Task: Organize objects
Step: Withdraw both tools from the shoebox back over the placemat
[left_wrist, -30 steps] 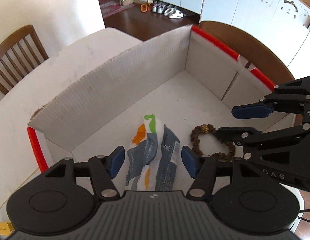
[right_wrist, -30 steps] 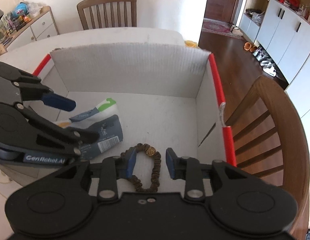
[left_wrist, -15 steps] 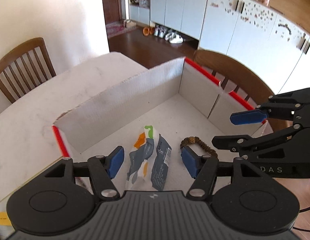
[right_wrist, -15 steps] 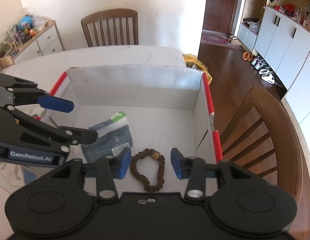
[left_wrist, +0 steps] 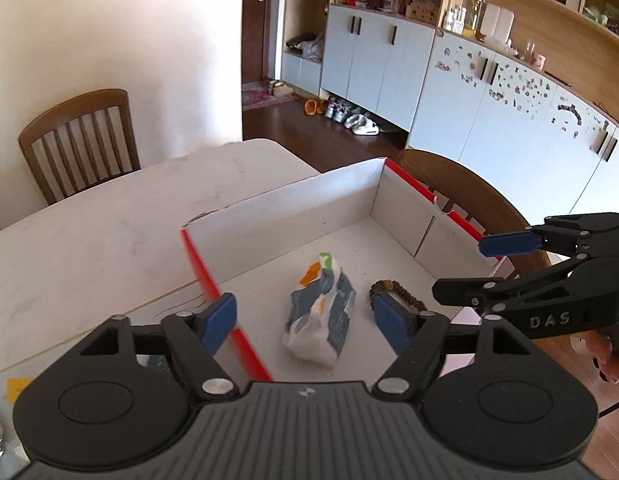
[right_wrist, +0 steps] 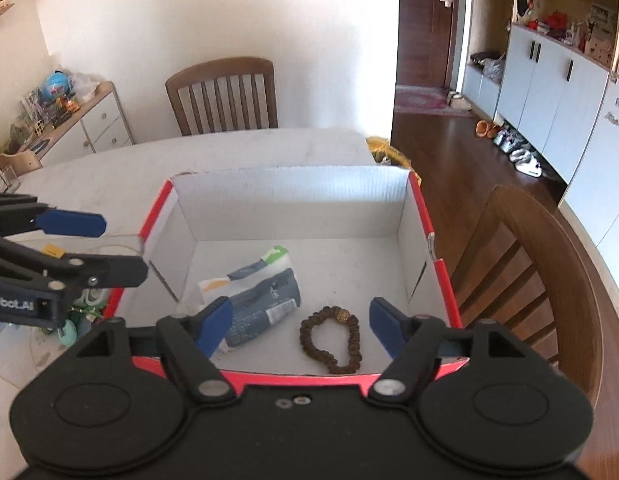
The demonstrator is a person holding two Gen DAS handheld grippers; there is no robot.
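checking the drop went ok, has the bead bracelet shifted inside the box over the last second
No. In the right wrist view the bead bracelet lies in the same spot on the box floor, right of the packet; only the camera pulled back.

Open-topped box (right_wrist: 405,216), bare floor behind packet (right_wrist: 261,300) and bracelet (right_wrist: 329,338); four walls around.

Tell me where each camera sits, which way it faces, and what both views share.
Left wrist: on the left tongs, looking down into the red-edged box; right tongs and fingertips at right.
Right wrist: on the right tongs, facing the box; left tongs at left.
Shared: snack packet and bead bracelet lying inside; both tongs opening, empty.
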